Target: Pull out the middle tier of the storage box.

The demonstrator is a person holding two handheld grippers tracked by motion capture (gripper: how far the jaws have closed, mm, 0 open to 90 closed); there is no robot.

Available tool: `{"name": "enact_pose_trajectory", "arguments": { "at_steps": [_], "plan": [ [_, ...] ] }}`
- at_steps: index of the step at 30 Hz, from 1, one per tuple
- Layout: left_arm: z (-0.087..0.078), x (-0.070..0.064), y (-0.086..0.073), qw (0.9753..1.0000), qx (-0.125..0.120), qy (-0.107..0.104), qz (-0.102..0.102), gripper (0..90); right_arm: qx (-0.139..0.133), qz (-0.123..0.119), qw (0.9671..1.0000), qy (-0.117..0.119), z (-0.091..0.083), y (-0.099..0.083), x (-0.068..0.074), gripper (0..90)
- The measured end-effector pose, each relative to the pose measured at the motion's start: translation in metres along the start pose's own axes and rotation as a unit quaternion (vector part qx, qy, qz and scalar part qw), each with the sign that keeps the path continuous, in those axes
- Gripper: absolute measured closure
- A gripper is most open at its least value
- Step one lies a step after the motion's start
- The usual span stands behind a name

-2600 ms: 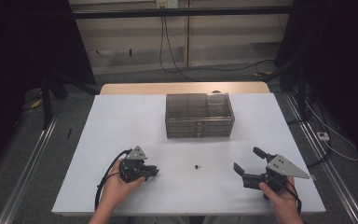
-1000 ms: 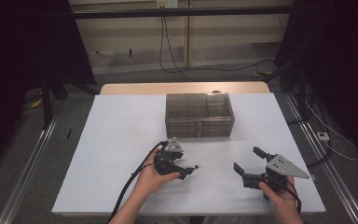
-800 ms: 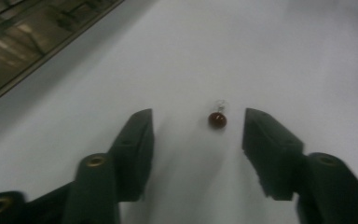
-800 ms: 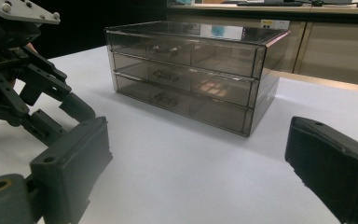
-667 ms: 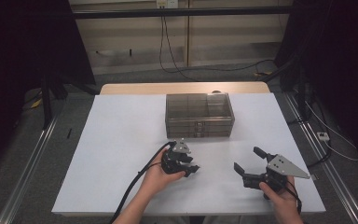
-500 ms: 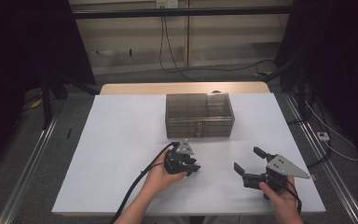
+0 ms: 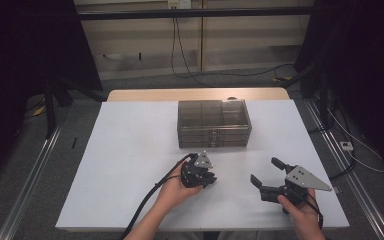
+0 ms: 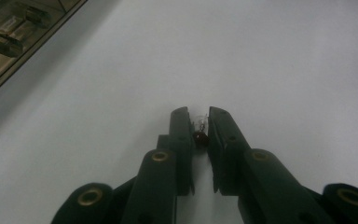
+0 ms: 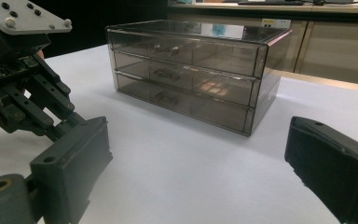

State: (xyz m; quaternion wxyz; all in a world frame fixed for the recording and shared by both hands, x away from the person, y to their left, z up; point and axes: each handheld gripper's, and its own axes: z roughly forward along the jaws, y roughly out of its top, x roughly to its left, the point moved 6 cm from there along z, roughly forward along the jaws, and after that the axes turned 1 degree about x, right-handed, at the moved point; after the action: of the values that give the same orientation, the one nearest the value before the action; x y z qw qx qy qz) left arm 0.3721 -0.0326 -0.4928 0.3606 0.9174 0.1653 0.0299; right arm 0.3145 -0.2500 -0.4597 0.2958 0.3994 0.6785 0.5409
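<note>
High view: white table point(image 7: 130, 150), dark room.

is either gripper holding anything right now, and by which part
The left gripper pinches a tiny glass bulb by its dark base, clear tip poking out past the jaws. The right gripper is open and holds nothing.

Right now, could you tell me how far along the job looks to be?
Done: the left gripper has reached the small glass bulb on the white table; its jaws stand on either side of it, nearly shut. In hand: the pickup itself, as the bulb looks not yet lifted. Left: probably stowing it in the drawer box, whose three drawers are all shut. The right gripper waits open, empty.
</note>
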Motion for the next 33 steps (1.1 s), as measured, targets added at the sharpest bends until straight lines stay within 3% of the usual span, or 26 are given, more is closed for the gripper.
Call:
{"name": "enact_pose_trajectory", "arguments": {
  "at_steps": [3,4,6,8,12,13,21,33],
  "plan": [
    [0.000,0.000,0.000,0.9999,-0.004,-0.007,-0.014,80.6,0.000,0.000,1.0000,0.000,0.000,0.000,0.000,6.0],
    [-0.002,0.001,0.000,0.9999,0.004,-0.011,-0.009,80.6,0.000,0.000,1.0000,0.000,0.000,0.000,0.000,6.0],
    [-0.005,0.003,0.001,0.9998,-0.006,-0.010,-0.017,80.6,0.001,0.002,1.0000,-0.001,0.000,0.000,0.000,6.1],
    [-0.017,0.006,0.000,0.9993,-0.015,-0.006,-0.034,80.7,0.000,0.001,1.0000,-0.001,-0.001,0.000,-0.001,6.0],
    [-0.032,0.011,-0.003,0.9986,-0.026,-0.002,-0.046,80.6,-0.001,0.001,1.0000,-0.001,-0.002,0.000,-0.001,6.1],
    [-0.041,0.014,-0.009,0.9983,-0.026,0.007,-0.053,80.7,0.000,0.002,1.0000,-0.002,-0.002,0.000,-0.002,6.1],
    [-0.072,0.028,-0.034,0.9951,-0.038,0.024,-0.088,80.7,-0.001,0.000,1.0000,-0.001,-0.001,0.000,0.001,6.1],
    [-0.098,0.045,-0.058,0.9912,-0.047,0.050,-0.114,80.7,0.002,0.001,1.0000,0.002,0.000,-0.001,0.001,6.2]
  ]
}}
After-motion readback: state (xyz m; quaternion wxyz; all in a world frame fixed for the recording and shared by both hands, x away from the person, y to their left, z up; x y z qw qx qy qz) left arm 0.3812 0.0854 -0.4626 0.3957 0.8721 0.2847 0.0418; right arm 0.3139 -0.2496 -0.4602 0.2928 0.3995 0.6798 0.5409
